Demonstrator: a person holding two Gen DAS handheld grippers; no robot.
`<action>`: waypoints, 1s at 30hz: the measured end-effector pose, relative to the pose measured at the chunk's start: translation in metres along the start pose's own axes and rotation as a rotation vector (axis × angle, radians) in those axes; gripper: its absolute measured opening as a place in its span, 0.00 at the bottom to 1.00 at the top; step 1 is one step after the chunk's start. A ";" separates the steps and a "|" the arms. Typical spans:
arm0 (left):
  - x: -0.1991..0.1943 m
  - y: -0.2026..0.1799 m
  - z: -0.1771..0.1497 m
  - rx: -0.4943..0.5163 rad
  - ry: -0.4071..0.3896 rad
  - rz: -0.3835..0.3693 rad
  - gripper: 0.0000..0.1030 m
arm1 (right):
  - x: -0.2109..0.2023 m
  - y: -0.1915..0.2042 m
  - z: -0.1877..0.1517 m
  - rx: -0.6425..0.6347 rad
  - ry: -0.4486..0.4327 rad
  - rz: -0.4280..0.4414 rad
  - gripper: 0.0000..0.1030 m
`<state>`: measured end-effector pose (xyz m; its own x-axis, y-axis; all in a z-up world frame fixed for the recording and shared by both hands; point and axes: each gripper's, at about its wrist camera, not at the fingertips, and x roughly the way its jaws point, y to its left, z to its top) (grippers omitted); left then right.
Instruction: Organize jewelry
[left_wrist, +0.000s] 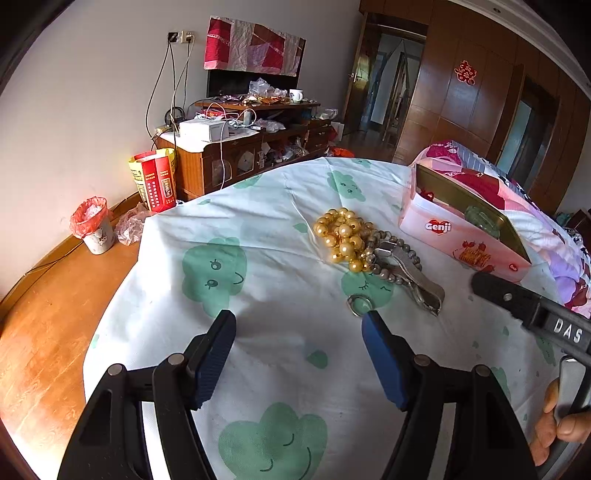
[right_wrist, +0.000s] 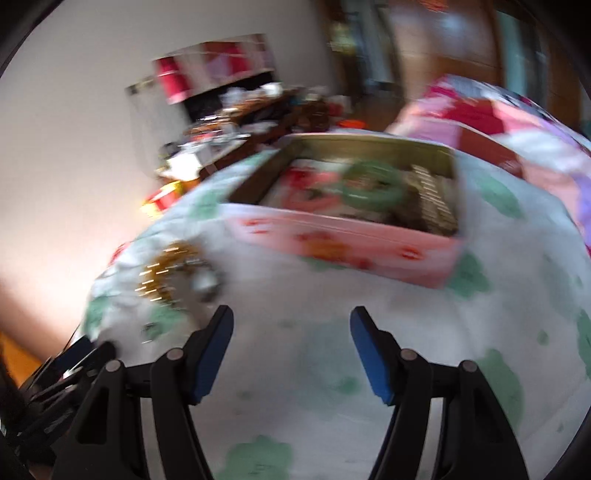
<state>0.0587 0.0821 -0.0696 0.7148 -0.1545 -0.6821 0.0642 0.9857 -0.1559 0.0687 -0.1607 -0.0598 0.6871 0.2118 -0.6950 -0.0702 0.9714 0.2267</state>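
Between picks, both grippers empty over the bed
Left gripper (left_wrist: 299, 321) and right gripper (right_wrist: 291, 317) gape wide; gold bead bracelet (left_wrist: 343, 240) lies left of the pink tin (left_wrist: 461, 240), next needing a reach and pinch

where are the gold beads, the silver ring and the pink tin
gold beads (left_wrist: 343, 238): left wrist view, middle of the heap
silver ring (left_wrist: 359, 305): left wrist view, its band
pink tin (left_wrist: 458, 240): left wrist view, front wall

Bright daylight fills the room. The left wrist view is sharp, with fisheye bending and dark corners. The right wrist view is heavily motion-blurred throughout.
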 end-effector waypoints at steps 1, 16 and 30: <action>0.000 0.000 0.000 0.002 0.001 0.002 0.69 | 0.003 0.011 0.001 -0.040 0.005 0.026 0.67; 0.000 0.001 0.000 -0.011 -0.001 -0.012 0.69 | 0.028 0.050 -0.012 -0.195 0.097 0.052 0.34; 0.000 -0.002 0.000 0.006 0.003 0.015 0.69 | -0.048 0.008 -0.002 -0.060 0.004 0.079 0.34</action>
<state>0.0587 0.0799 -0.0696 0.7136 -0.1400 -0.6864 0.0577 0.9882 -0.1417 0.0335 -0.1627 -0.0256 0.6746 0.2879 -0.6797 -0.1667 0.9564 0.2396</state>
